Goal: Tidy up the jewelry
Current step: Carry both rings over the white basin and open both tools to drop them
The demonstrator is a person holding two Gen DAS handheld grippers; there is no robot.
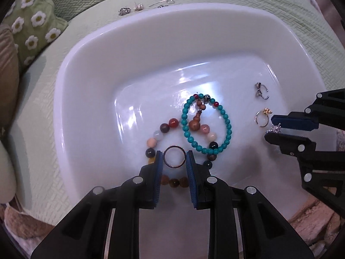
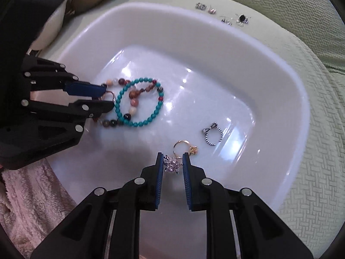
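A white tray (image 1: pixel 71 99) is seen resting on a green quilted bedcover (image 1: pixel 301 28). Inside it, the left gripper (image 1: pixel 174 157) is held with its jaws partly open around a dark ring (image 1: pixel 174 157), both pads just beside the band; whether it is gripped cannot be told. The right gripper (image 2: pixel 171 161) is likewise set around a sparkly silver ring (image 2: pixel 171 164). A turquoise bracelet (image 1: pixel 227 127), a multicoloured bead bracelet (image 1: pixel 163 127), a gold ring (image 2: pixel 183 147) and a bow ring (image 2: pixel 212 135) are laid in the tray. Small earrings (image 1: pixel 138 7) are scattered beyond it.
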